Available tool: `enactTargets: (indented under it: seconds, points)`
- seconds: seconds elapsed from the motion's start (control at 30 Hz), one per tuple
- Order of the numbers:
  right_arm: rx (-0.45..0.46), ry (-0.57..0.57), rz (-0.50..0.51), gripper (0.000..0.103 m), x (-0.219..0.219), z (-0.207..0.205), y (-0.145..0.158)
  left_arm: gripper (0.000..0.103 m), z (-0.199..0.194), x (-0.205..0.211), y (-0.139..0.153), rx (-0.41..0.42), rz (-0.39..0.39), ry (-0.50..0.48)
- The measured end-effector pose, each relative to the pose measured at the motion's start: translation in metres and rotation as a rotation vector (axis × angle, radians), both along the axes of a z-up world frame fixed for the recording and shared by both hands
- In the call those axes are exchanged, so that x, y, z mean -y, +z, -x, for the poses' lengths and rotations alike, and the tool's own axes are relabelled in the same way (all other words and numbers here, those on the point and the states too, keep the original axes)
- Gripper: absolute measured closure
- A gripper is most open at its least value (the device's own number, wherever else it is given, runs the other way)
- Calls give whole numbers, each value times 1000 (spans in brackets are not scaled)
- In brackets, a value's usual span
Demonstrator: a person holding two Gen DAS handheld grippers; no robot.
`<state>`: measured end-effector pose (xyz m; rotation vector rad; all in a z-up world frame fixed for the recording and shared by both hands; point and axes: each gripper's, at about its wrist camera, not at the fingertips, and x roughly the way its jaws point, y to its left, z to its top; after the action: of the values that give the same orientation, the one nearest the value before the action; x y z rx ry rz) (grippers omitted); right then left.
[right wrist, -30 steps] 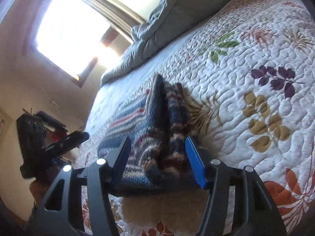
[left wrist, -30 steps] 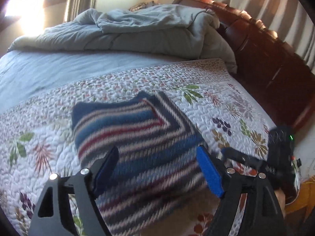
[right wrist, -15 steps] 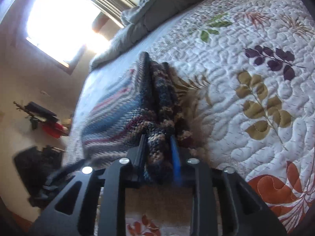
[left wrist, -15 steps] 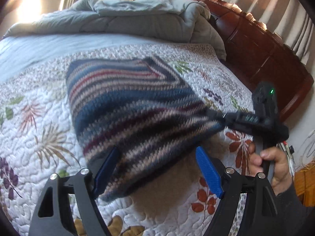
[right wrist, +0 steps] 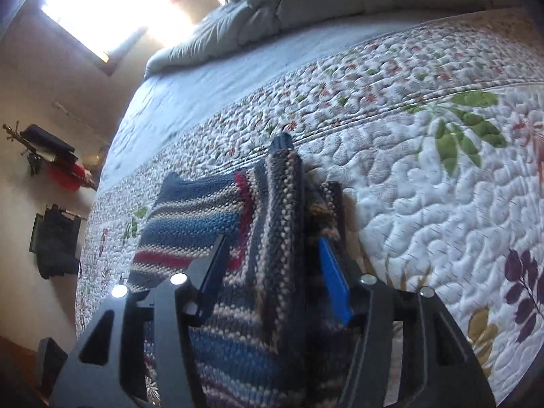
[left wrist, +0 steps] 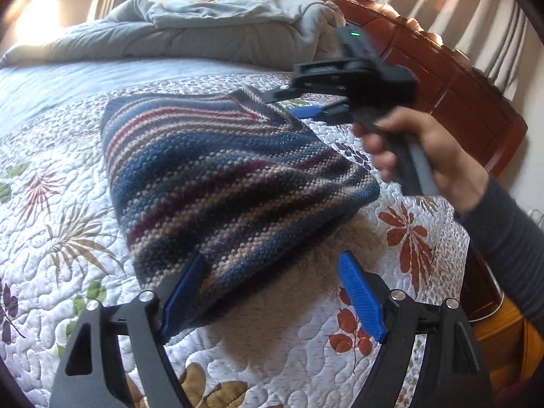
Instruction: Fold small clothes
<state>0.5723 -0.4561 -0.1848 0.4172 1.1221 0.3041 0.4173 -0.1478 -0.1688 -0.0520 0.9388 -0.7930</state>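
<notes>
A folded knit sweater (left wrist: 217, 170) with blue, red and beige stripes lies on the floral quilt (left wrist: 57, 176). My left gripper (left wrist: 270, 258) hovers open over the sweater's near edge. Its left pad (left wrist: 183, 292) overlaps the near corner, and its right pad (left wrist: 360, 299) is over bare quilt. A hand (left wrist: 425, 156) holds my right gripper (left wrist: 287, 105) at the sweater's far right corner. In the right wrist view the right gripper (right wrist: 272, 241) has its jaws closing, with thick layers of the sweater (right wrist: 190, 217) pinched between the blue pads.
A rumpled grey comforter (left wrist: 210, 30) is piled at the far end of the bed. A dark wooden bed frame (left wrist: 459, 78) runs along the right side, with curtains behind it. A bright window (right wrist: 112, 3) and wall hooks with bags (right wrist: 51, 156) are on the left wall.
The right gripper closed on the sweater's right edge, then moved along it to the far corner. The left gripper dropped closer to the near edge and has stayed open.
</notes>
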Motion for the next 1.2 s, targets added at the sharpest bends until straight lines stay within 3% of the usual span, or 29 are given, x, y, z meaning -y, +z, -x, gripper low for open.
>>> enactTargets:
  seconds: [0.03, 0.23, 0.43, 0.53, 0.63, 0.7, 0.8, 0.87, 0.9, 0.97, 1.0, 1.03, 1.13, 1.2]
  points:
    - [-6, 8, 4, 90, -2, -1, 0, 22, 1, -1, 1, 6, -3, -3]
    - [164, -30, 55, 93, 13, -1, 38, 22, 10, -1, 2, 26, 12, -29]
    - [-9, -149, 102, 94, 33, -19, -23, 22, 14, -4, 3, -3, 55, -31]
    - [-41, -144, 42, 93, 41, -18, -27, 22, 22, -8, 8, -13, 64, -34]
    - [-25, -108, -23, 75, 43, -13, -9, 22, 26, -15, 10, -24, 73, -33]
    - [-4, -108, -42, 54, 43, -11, 4, 22, 28, -21, 10, -36, 83, -22]
    - [7, -127, -54, 40, 46, -17, 9, 22, 30, -28, 8, -63, 115, 4]
    - [-9, -127, -45, 41, 43, -27, 4, 22, 30, -33, 7, -79, 143, 20]
    - [-23, -120, -48, 54, 39, -31, -1, 22, 30, -34, 7, -82, 151, 25]
    - [-90, -81, -25, 90, 30, -39, -19, 22, 31, -34, 9, -79, 162, 29]
    - [-121, -90, 35, 82, 28, -41, -28, 22, 31, -34, 10, -78, 162, 31]
    - [-119, -106, 40, 82, 30, -40, -30, 22, 30, -33, 10, -79, 163, 33]
    - [-50, -108, -44, 70, 39, -19, -12, 22, 29, -31, 13, -75, 171, 31]
    - [-17, -76, -41, 66, 42, 8, 0, 22, 30, -31, 17, -64, 179, 42]
